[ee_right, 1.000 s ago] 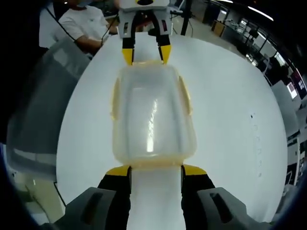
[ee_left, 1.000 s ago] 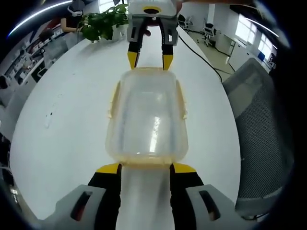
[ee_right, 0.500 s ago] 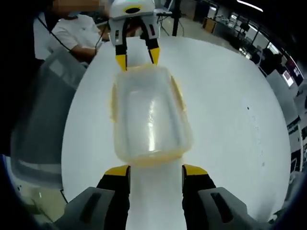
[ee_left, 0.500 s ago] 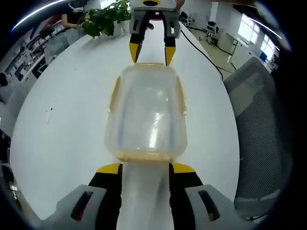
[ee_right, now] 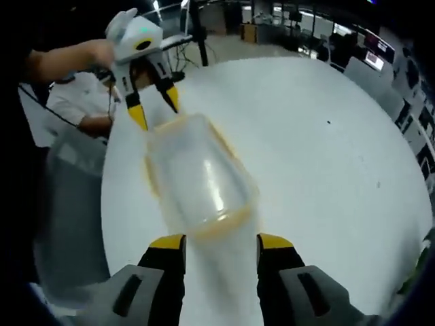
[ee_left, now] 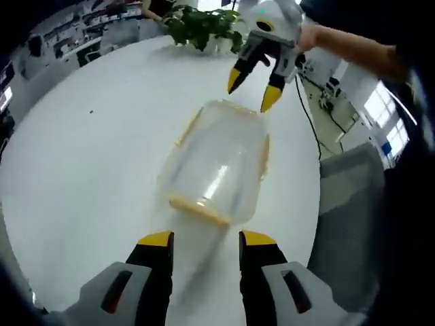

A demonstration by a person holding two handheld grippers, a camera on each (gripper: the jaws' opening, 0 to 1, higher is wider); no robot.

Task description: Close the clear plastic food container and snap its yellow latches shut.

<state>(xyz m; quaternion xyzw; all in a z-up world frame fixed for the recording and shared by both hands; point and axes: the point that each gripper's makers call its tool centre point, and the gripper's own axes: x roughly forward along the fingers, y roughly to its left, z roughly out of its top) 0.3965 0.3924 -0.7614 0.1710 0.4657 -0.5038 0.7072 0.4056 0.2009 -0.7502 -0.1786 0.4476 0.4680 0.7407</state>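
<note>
Clear container [ee_left: 217,166] with yellow latches [ee_left: 200,209], lid on, lying on white table [ee_left: 81,156] between both grippers. Left gripper [ee_left: 202,239] and right gripper [ee_right: 221,242]: jaws spread, off the container.

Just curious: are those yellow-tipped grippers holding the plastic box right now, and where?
No. Both grippers, left and right, are open at opposite ends of the container, gripping nothing.

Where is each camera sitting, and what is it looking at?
Left gripper view: rides on the left gripper, looking across the white table at the clear container and the right gripper, a person's arm behind.
Right gripper view: rides on the right gripper, facing back at the left gripper.
Both share the container.
</note>
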